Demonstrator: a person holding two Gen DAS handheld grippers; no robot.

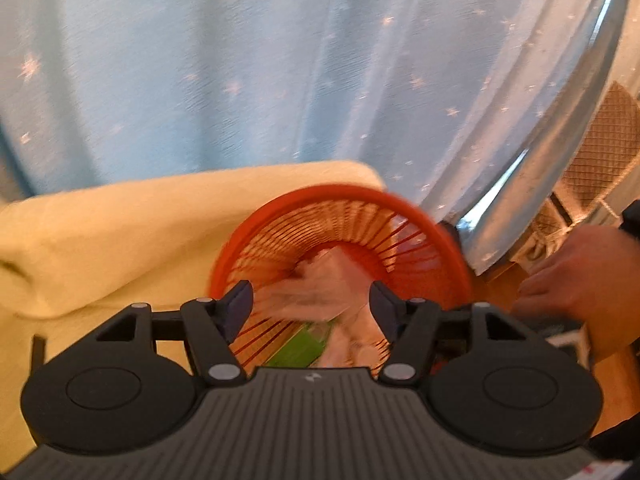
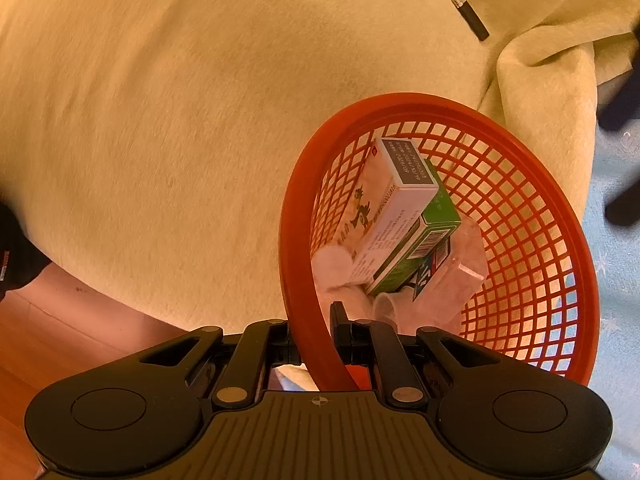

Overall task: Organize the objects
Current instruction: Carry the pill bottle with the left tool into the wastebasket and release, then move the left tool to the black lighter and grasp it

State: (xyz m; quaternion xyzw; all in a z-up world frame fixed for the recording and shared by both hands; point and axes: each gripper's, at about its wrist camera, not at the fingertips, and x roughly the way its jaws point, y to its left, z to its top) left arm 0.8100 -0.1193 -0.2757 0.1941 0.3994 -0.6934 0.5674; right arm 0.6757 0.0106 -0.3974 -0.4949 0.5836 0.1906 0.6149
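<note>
The right tongs [image 2: 316, 326] were pressed together on the near rim of the red mesh basket [image 2: 532, 216], one finger outside the wall and one inside, so the basket hung tilted in front of the camera. Inside the basket lay a white carton with a cartoon figure [image 2: 384, 204], resting on a green and white box [image 2: 424, 240], with a clear plastic packet [image 2: 460, 276] to their right and a soft white bundle [image 2: 334, 264] at the near left; all were piled against the lower side of the basket. Behind the basket spread a pale yellow blanket [image 2: 200, 120], and on it, far right, lay a small dark cylinder with a metal end [image 2: 471, 18], well apart from the basket.

The left tongs [image 1: 311, 306] were spread wide and held nothing, pointing into the mouth of the basket [image 1: 440, 236], whose contents were blurred. A bare hand [image 1: 580, 284] showed at the right. A light blue curtain with small stars [image 1: 280, 72] hung behind the blanket [image 1: 120, 240].
</note>
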